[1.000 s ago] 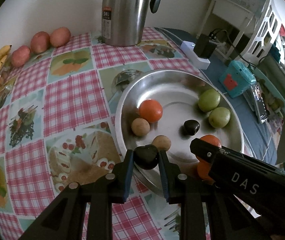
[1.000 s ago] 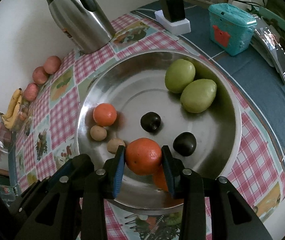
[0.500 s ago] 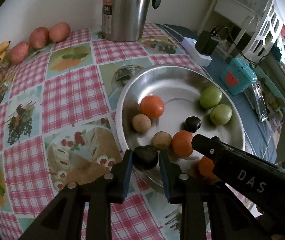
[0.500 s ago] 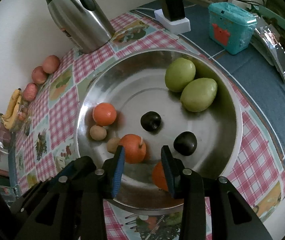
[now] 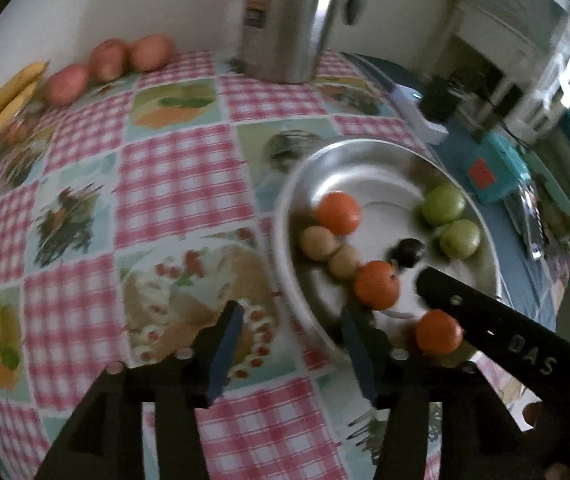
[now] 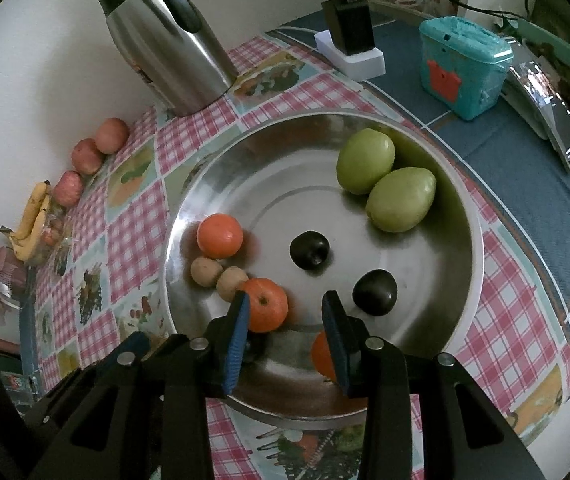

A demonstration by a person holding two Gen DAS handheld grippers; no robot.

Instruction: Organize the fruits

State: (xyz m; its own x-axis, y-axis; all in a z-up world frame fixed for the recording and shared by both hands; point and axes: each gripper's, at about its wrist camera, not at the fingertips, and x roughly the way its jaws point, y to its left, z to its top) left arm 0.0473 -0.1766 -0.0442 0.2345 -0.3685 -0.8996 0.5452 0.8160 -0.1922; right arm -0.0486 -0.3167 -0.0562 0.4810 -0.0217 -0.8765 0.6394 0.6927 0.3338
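The right tongs [image 6: 285, 316] stand open and empty over the near rim of the steel basin [image 6: 461, 216], with the nearest orange [image 6: 266, 309] just beside the left pad at about 10 o'clock, so the right side seems the nearer one for it. The left tongs [image 5: 291, 338] are spread wide, holding nothing, over the table [image 5: 181, 176] at the basin's 7 o'clock edge. The basin holds three oranges, two green fruits [image 6: 401, 199] at 1 o'clock, two tan round fruits [image 6: 206, 272] at 9 o'clock, and dark fruits [image 6: 309, 249] near the middle.
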